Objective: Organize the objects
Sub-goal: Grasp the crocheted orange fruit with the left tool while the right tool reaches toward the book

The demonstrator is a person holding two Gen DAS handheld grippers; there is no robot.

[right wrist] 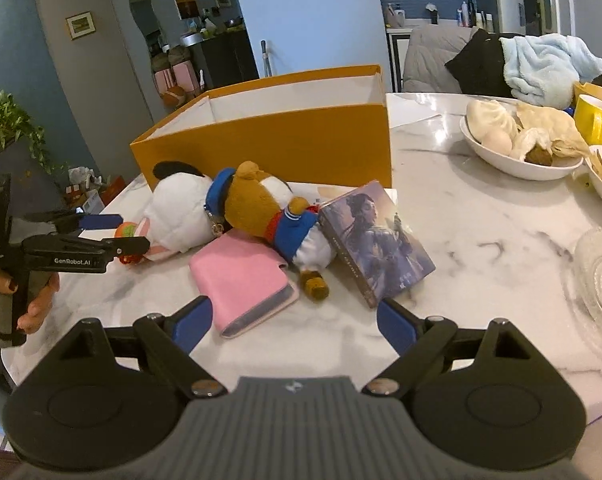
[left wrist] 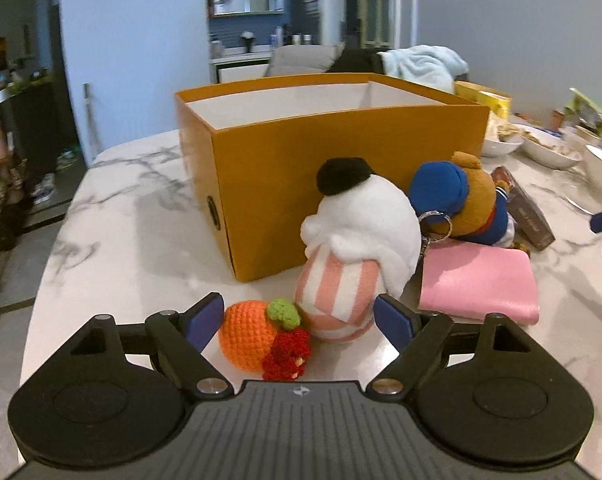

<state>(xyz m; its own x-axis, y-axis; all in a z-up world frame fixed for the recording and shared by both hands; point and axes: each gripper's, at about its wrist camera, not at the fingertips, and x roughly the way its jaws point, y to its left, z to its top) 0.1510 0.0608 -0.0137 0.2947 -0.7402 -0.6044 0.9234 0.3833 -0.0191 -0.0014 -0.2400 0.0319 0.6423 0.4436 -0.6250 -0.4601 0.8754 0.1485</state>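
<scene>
On the marble table (left wrist: 133, 216), an open orange box (left wrist: 341, 168) stands with a white plush (left wrist: 365, 216), a brown bear in blue (left wrist: 473, 204), a pink wallet (right wrist: 241, 280) and a book (right wrist: 377, 236) lying just before it. The left gripper (left wrist: 299, 320) has its jaws wide, flanking a crocheted orange (left wrist: 245, 332) and the plush's striped end without pressing either. The right gripper (right wrist: 287, 326) is likewise wide and empty, just short of the wallet's near corner and the book.
</scene>
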